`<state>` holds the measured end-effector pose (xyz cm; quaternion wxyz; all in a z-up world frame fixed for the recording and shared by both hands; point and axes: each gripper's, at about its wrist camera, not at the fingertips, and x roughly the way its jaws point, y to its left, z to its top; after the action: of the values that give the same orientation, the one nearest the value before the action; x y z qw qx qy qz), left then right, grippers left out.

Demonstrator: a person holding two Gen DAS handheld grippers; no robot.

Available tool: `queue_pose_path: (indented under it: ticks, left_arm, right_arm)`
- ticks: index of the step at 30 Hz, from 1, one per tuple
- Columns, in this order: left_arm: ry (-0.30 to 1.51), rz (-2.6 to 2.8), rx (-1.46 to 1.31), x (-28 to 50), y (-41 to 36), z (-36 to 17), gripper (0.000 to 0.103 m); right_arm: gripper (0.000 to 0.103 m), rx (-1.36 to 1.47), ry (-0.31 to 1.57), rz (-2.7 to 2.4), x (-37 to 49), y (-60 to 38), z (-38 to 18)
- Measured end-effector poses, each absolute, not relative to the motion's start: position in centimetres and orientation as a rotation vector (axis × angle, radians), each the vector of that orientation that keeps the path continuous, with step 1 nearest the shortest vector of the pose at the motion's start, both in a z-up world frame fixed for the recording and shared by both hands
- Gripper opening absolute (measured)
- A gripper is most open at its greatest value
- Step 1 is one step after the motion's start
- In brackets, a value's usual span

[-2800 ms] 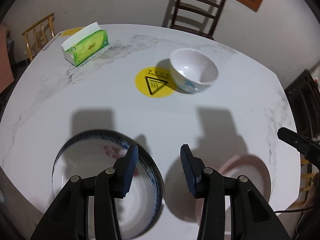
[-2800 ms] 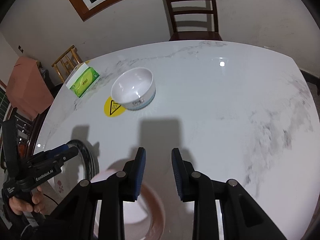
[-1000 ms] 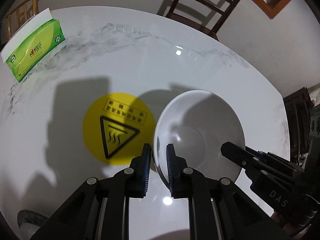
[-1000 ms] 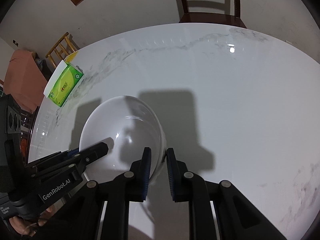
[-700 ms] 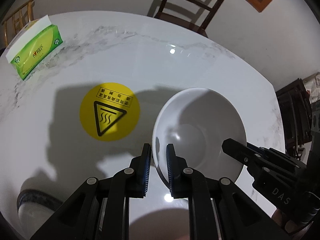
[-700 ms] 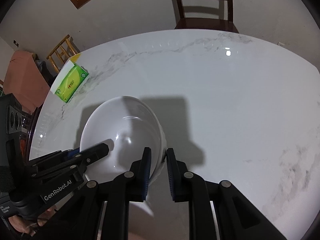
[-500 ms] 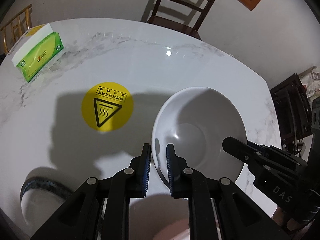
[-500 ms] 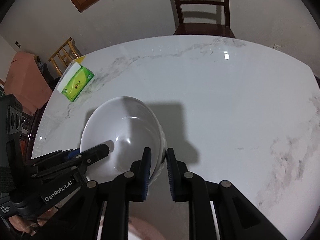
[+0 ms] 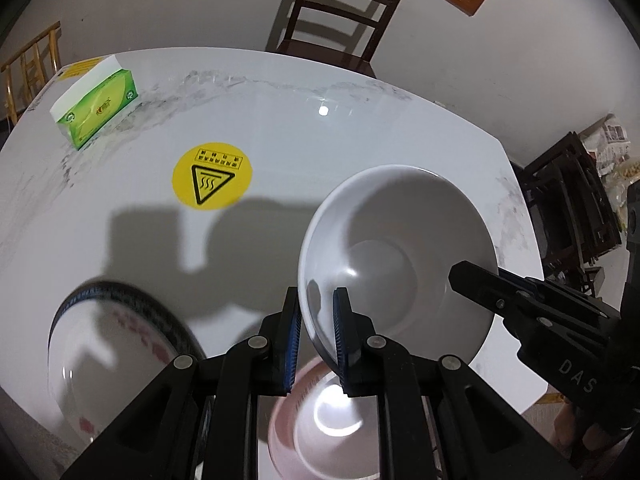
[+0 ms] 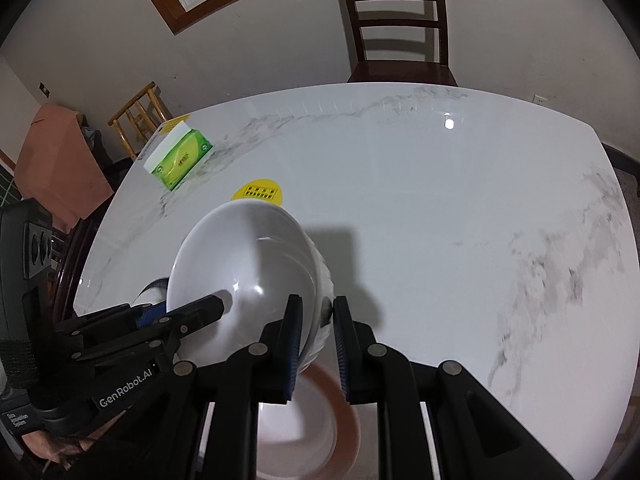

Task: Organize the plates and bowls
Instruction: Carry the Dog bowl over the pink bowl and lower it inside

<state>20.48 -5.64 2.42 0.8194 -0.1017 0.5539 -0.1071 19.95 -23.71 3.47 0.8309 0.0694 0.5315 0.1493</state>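
Both grippers hold one white bowl above the table. My left gripper is shut on its near-left rim. My right gripper is shut on its right rim; the bowl also shows in the right wrist view. Below the bowl a pink-rimmed bowl sits near the table's front edge; it also shows in the right wrist view. A large plate with a dark blue rim lies at the front left.
The white marble table carries a green tissue box at the far left and a round yellow hot-surface sticker. A dark wooden chair stands behind the table. Dark furniture stands to the right.
The two grippers have carried the white bowl back from the yellow sticker toward the table's front. The pink-rimmed bowl and the blue-rimmed plate have come into view beneath.
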Motion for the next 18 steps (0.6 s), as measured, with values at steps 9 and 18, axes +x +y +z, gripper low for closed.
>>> queue_pose_path:
  ticks: [9,18]
  left_arm:
    - [1.164,-0.235,-0.201,15.9,-5.7,3.5,0.013]
    - [1.178,-0.245,-0.208,12.6,-5.6,3.2,0.012]
  right_arm:
    - [0.016,0.139,1.117,0.323,15.0,-23.8,4.0]
    - [0.016,0.152,1.123,0.323,11.8,-23.9,3.8]
